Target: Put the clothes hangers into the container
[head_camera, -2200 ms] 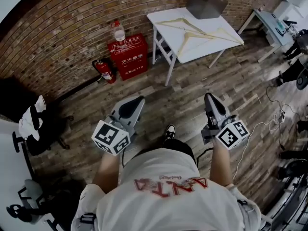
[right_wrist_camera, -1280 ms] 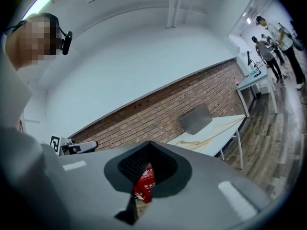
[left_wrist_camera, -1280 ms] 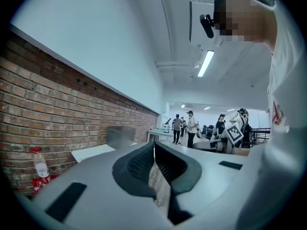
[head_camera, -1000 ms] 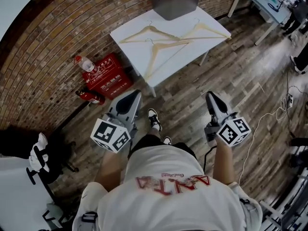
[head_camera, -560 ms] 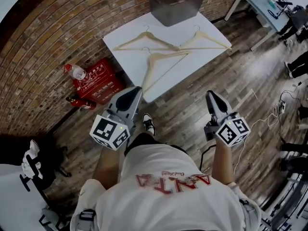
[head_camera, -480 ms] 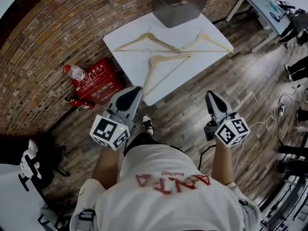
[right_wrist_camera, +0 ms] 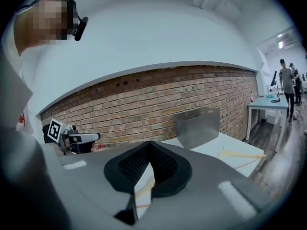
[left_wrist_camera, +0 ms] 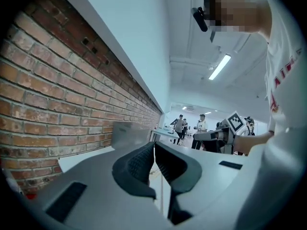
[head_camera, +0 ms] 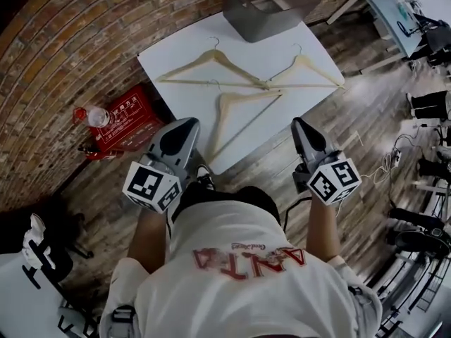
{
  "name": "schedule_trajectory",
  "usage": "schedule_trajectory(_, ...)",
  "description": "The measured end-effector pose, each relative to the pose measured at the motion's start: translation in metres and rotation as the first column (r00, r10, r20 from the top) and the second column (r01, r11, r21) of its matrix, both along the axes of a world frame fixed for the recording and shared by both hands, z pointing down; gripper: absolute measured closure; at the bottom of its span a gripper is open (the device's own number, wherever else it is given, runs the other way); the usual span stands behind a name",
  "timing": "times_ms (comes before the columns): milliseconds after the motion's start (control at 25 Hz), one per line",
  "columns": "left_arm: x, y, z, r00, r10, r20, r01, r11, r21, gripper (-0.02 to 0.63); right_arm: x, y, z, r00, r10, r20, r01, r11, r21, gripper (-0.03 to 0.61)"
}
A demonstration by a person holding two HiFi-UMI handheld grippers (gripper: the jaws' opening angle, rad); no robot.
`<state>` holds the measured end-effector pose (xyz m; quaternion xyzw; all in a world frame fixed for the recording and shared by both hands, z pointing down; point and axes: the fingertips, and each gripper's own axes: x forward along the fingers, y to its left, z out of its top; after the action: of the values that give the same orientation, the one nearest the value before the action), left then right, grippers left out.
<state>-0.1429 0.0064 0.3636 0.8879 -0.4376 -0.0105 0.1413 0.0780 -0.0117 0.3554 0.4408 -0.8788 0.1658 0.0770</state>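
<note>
Left gripper [left_wrist_camera: 154, 145]: jaws pressed together, nothing between them; in the head view its tip shows at the near-left edge of the white table [head_camera: 165, 44].
Right gripper [right_wrist_camera: 149, 143]: jaws closed tip to tip, empty; well apart from the left gripper, its tip at the table's near-right edge.
Nearest hanger [head_camera: 225, 98]: wooden, flat on the table, just ahead of the grippers and between them.
Left hanger [head_camera: 215, 53]: farther ahead of the left gripper.
Right hanger [head_camera: 303, 60]: farther ahead of the right gripper, its end meeting the left hanger's.
Container [head_camera: 268, 5]: grey, beyond all three hangers, at the table's far side.
Red box [head_camera: 130, 115]: on the floor, left of the left gripper, against the brick wall [head_camera: 70, 34].
</note>
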Motion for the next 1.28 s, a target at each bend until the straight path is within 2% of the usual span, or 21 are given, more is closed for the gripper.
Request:
schedule_trajectory(200, -0.012, -0.027, 0.002, 0.999, -0.046, -0.007, 0.046, 0.999, -0.016, 0.598, -0.017, -0.041, 0.005, 0.998, -0.057, -0.035, 0.056, 0.998, -0.012, 0.577)
schedule_trajectory(440, -0.028, -0.046, 0.016, 0.985, -0.17, 0.013, 0.171, 0.984, -0.052, 0.598, -0.036, -0.093, 0.025, 0.985, -0.169, -0.019, 0.168, 0.985, -0.034, 0.577)
schedule_trajectory(640, -0.009, -0.065, 0.006, 0.955, -0.29, 0.068, 0.294, 0.955, -0.051, 0.598, -0.036, -0.13, 0.037, 0.95, -0.309, 0.042, 0.311, 0.95, -0.037, 0.577)
schedule_trajectory(760, 0.005, -0.074, 0.001, 0.926, -0.365, 0.094, 0.371, 0.926, -0.068, 0.598, -0.026, -0.147, 0.053, 0.92, -0.386, 0.065, 0.389, 0.919, -0.054, 0.577)
schedule_trajectory(920, 0.017, -0.081, 0.008, 0.888, -0.443, 0.124, 0.455, 0.886, -0.091, 0.598, -0.015, -0.17, 0.072, 0.881, -0.47, 0.042, 0.472, 0.878, -0.078, 0.577)
schedule_trajectory(1000, 0.019, -0.085, 0.01, 0.875, -0.465, 0.134, 0.478, 0.874, -0.09, 0.598, -0.011, -0.182, 0.077, 0.88, -0.474, 0.036, 0.475, 0.876, -0.082, 0.577)
schedule_trajectory(1160, 0.025, -0.08, 0.016, 0.872, -0.473, 0.128, 0.486, 0.868, -0.102, 0.598, -0.003, -0.197, 0.075, 0.888, -0.459, 0.015, 0.459, 0.884, -0.093, 0.576)
schedule_trajectory(1280, 0.017, -0.073, 0.028, 0.869, -0.483, 0.106, 0.494, 0.86, -0.126, 0.598, -0.017, -0.192, 0.083, 0.865, -0.498, -0.066, 0.489, 0.865, -0.115, 0.575)
